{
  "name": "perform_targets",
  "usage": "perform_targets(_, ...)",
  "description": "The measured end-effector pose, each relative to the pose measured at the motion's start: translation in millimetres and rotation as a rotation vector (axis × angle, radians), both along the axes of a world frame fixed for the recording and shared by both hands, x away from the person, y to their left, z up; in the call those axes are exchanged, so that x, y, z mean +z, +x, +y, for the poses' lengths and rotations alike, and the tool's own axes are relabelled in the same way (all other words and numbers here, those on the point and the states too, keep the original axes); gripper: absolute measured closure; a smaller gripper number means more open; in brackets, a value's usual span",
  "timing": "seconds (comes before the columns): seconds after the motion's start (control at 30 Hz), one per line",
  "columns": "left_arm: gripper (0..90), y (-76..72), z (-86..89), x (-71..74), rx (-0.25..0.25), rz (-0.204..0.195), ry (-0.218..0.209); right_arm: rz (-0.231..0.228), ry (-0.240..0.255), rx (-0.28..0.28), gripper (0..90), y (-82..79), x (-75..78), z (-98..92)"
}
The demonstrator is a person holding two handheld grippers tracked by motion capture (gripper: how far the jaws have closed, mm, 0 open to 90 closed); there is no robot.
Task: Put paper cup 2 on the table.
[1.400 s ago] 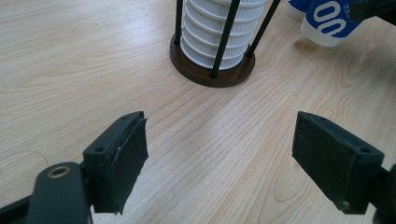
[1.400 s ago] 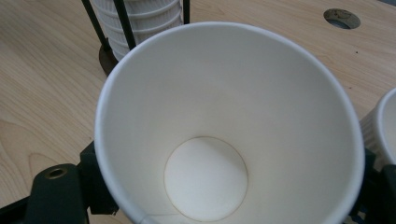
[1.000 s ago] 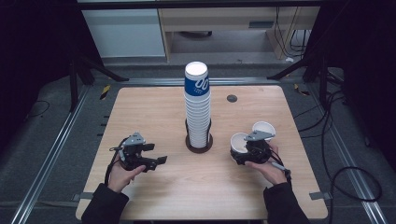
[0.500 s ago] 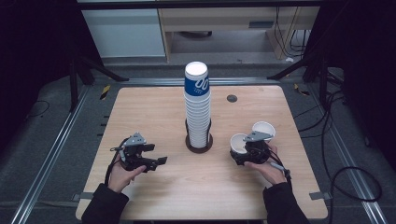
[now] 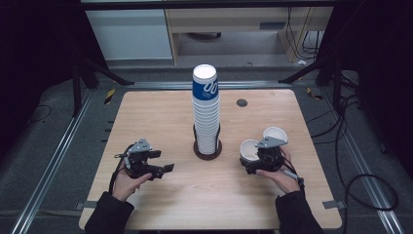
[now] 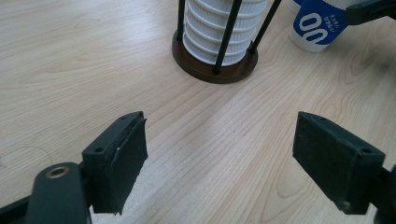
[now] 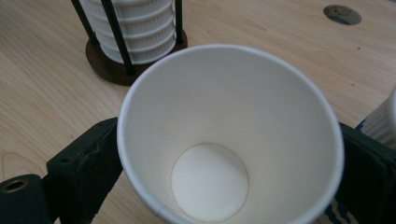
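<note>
Surface: a pale wooden table (image 5: 160,112) with visible grain, rounded corners and a small dark round hole (image 5: 242,102) near its far right. It stands on a grey floor, flanked by metal rails (image 5: 53,156); dark cables (image 5: 360,180) trail across the floor at the right. Behind the table is a light cabinet front (image 5: 129,29) and a wooden shelf unit; the rest of the room is dark.

Containers:
- Cup stack (image 5: 205,114) — a tall column of nested white ribbed paper cups, the topmost showing a blue band with white print. It stands upright at the table's middle in a holder (image 5: 208,150) with a round dark brown base and thin black upright rods.
- Open cup (image 7: 224,140) — a single white paper cup, upright, mouth up, nothing inside it. It stands right of the holder, between the jaws of the right gripper (image 5: 260,161).
- Second cup (image 5: 274,135) — white, upright, just beyond and beside the first; its contents cannot be told.

Grippers:
- Right gripper — jaws have just been opening; they stand at either side of the open cup, very close to its wall, with no clear squeeze on it.
- Left gripper (image 5: 148,165) — held low over the table's left half, well apart from the holder, jaws spread wide with bare wood between them.
</note>
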State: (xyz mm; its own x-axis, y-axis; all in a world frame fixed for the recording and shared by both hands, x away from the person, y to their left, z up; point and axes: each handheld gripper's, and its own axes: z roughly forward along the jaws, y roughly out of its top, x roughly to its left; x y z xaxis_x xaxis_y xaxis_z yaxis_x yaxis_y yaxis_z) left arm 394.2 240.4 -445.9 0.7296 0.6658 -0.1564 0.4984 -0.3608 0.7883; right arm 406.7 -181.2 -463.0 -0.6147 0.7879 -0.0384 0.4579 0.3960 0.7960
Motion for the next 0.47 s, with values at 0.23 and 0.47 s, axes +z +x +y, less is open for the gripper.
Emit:
perform_targets(0.23, 17.1, 0.1, 0.4, 0.2, 0.001, -0.001, 0.002, -0.042, 0.046, -0.004, 4.6, -4.3, 12.1, -1.6)
perform_targets(0.47, 17.1, 1.4, 4.0, 0.1, 0.015, 0.001, -0.003, -0.083, 0.078, -0.003, 3.8, -9.4, 27.6, -2.6)
